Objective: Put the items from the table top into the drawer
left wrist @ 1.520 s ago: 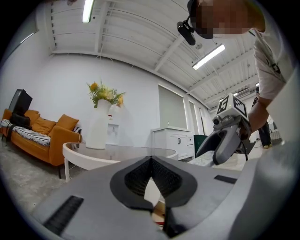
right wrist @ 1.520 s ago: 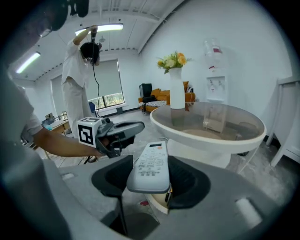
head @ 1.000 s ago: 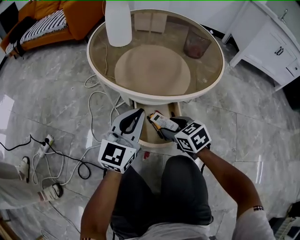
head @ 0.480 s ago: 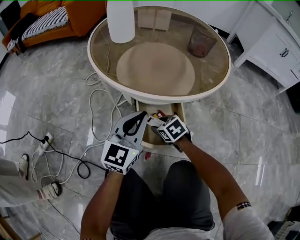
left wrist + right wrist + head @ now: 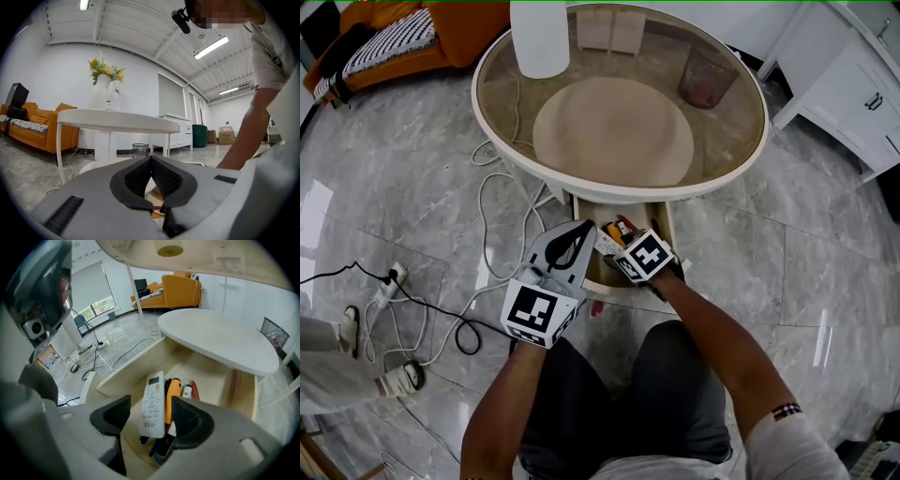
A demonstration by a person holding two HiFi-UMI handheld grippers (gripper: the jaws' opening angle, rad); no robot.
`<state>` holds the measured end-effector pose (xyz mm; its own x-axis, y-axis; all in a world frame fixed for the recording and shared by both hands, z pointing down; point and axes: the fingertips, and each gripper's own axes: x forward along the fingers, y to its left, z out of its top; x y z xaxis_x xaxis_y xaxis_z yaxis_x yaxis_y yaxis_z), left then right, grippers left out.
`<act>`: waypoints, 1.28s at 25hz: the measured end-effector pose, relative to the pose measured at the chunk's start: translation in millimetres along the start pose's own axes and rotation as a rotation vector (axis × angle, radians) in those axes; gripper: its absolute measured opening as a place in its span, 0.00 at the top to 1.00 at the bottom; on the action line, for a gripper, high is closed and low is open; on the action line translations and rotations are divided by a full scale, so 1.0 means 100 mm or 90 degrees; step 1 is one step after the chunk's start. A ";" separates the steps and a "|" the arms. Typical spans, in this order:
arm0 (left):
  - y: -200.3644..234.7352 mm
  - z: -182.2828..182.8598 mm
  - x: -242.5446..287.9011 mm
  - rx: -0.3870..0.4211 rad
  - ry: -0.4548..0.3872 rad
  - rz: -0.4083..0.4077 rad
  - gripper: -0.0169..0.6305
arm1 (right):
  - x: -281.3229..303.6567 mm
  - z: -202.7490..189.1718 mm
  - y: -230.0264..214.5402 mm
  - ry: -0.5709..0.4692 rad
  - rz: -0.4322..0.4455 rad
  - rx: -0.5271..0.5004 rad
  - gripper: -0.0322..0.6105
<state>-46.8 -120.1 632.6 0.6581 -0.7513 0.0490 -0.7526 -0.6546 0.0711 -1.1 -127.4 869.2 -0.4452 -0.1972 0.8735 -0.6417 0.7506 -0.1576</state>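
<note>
The right gripper [image 5: 152, 414] has its black ribbed pads apart, just opened. Between them, unpressed, one white remote control [image 5: 153, 401] lies flat in the open pale wooden drawer [image 5: 125, 370]. One orange-handled tool [image 5: 172, 397] and one red pen [image 5: 194, 391] lie beside it. The left gripper [image 5: 151, 163] has its pads together, empty, near the round glass-topped table [image 5: 727, 141].

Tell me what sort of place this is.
Probably a living-room setup inside a larger hall: an orange sofa, a round glass-topped table with an open drawer, a white cabinet, and a high ribbed ceiling with strip lights.
</note>
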 end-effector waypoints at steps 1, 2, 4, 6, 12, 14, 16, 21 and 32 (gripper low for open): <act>0.00 -0.01 0.00 -0.001 0.001 0.000 0.97 | -0.02 0.01 0.01 -0.004 0.004 0.000 0.53; -0.01 -0.02 0.00 -0.002 0.002 0.000 0.97 | -0.05 0.03 0.04 -0.012 0.009 -0.004 0.53; -0.02 -0.03 0.01 -0.002 0.004 0.000 0.97 | -0.14 0.07 0.08 -0.038 0.016 -0.021 0.53; -0.04 -0.04 0.02 -0.002 0.005 -0.001 0.97 | -0.28 0.12 0.13 -0.076 0.018 -0.043 0.54; -0.07 -0.03 0.03 0.002 0.006 -0.003 0.97 | -0.85 0.38 0.25 -0.229 0.028 -0.082 0.69; -0.08 -0.04 0.04 0.003 0.008 -0.004 0.97 | -1.03 0.45 0.26 -0.269 0.022 -0.083 0.77; -0.10 -0.05 0.04 0.002 0.010 -0.006 0.97 | -1.19 0.51 0.27 -0.301 0.014 -0.087 0.84; -0.11 0.01 0.01 -0.014 -0.004 0.003 0.97 | -1.58 0.66 0.42 -0.387 0.010 -0.115 0.95; -0.32 0.59 -0.19 -0.013 -0.058 0.007 0.97 | -2.61 1.05 0.86 -0.566 0.013 -0.181 0.95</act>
<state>-36.9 -90.0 570.4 0.6443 -0.7637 -0.0412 -0.7586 -0.6450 0.0920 -5.6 -77.7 579.8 -0.8444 -0.5046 0.1798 -0.5041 0.8621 0.0518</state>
